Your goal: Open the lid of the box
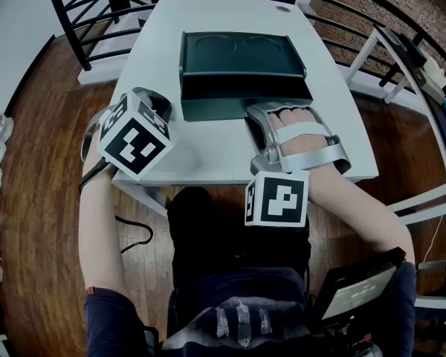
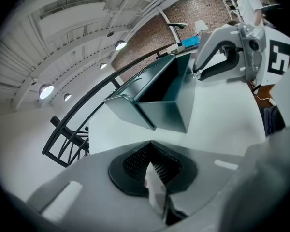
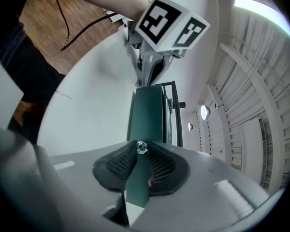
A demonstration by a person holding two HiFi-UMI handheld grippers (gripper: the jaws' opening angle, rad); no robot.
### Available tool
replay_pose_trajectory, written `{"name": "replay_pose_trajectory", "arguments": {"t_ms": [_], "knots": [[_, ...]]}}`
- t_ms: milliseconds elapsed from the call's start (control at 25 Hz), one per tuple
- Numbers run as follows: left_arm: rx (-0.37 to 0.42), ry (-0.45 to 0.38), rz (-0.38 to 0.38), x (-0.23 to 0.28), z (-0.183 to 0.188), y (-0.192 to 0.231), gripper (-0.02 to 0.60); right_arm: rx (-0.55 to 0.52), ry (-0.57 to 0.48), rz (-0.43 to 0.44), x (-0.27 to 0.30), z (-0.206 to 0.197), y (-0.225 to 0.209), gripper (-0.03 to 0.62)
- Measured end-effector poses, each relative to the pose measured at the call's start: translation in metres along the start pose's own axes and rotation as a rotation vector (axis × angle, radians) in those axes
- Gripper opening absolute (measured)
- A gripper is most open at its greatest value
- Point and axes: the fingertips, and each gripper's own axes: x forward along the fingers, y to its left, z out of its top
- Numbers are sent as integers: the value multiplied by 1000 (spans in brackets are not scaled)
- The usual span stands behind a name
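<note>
While the left hand-held gripper [image 2: 152, 146] hangs clenched and empty above the table [image 1: 208, 155], the right hand-held gripper [image 3: 140, 151] grasps the box's [image 2: 166, 108] green lid [image 3: 145, 115].

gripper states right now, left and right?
Left gripper: closed, holding nothing.
Right gripper: closed on the edge of the green box.
</note>
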Motion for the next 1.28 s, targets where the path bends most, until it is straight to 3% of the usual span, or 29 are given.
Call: {"name": "replay_pose_trajectory", "arguments": {"t_ms": [440, 640, 840, 1280], "knots": [[-37, 7, 37, -3, 0, 12, 15, -1, -17, 13, -35, 5, 14, 67], [-23, 7, 16, 4, 0, 3, 15, -7, -28, 14, -44, 6, 17, 67], [-14, 13, 58, -1, 1, 14, 15, -15, -44, 23, -55, 12, 21, 67], [-12, 14, 54, 0, 0, 16, 15, -13, -38, 10, -56, 10, 21, 69]]}}
